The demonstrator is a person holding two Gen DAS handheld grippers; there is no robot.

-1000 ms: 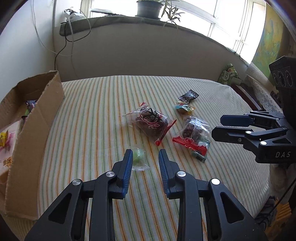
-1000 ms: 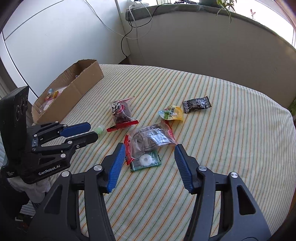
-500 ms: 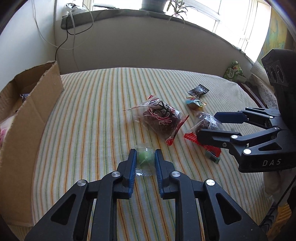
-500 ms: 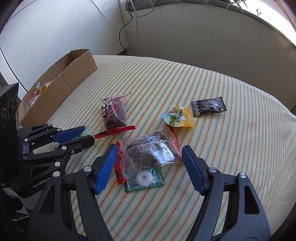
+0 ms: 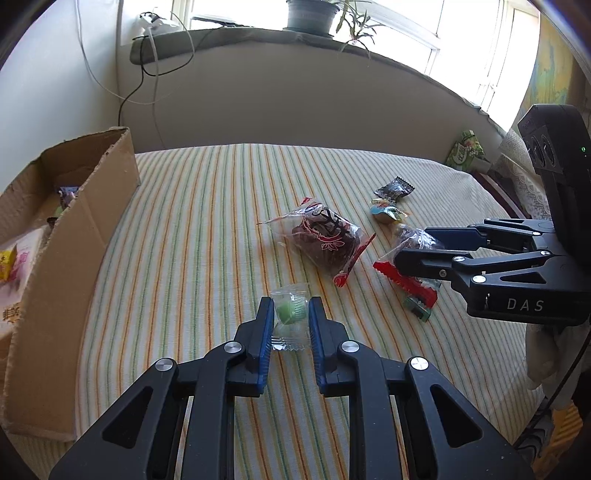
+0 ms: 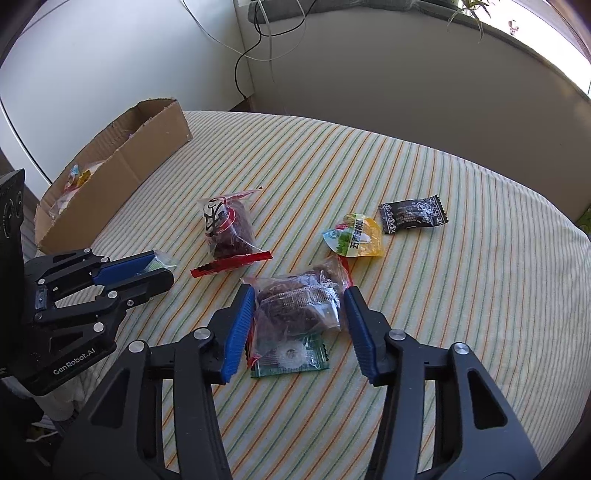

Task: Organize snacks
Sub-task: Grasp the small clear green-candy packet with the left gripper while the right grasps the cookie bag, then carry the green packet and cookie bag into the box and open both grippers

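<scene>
My left gripper (image 5: 290,314) is shut on a small green candy (image 5: 290,312) in a clear wrapper, low over the striped cloth; it also shows in the right wrist view (image 6: 155,266). My right gripper (image 6: 301,299) is open, its fingers on either side of a clear bag of dark dried fruit (image 6: 299,301) that lies on a green packet (image 6: 288,360). A second dark fruit bag (image 6: 227,229) with a red seal, a yellow-green packet (image 6: 356,236) and a black packet (image 6: 412,213) lie on the cloth.
An open cardboard box (image 5: 74,236) with several snacks inside stands at the left edge of the table (image 5: 192,221). A wall and a window sill with cables and a potted plant (image 5: 306,14) are behind. A green packet (image 5: 465,151) lies at the far right.
My left gripper closed on the green candy. My right gripper moved forward and down until its open fingers straddle the dried fruit bag.
</scene>
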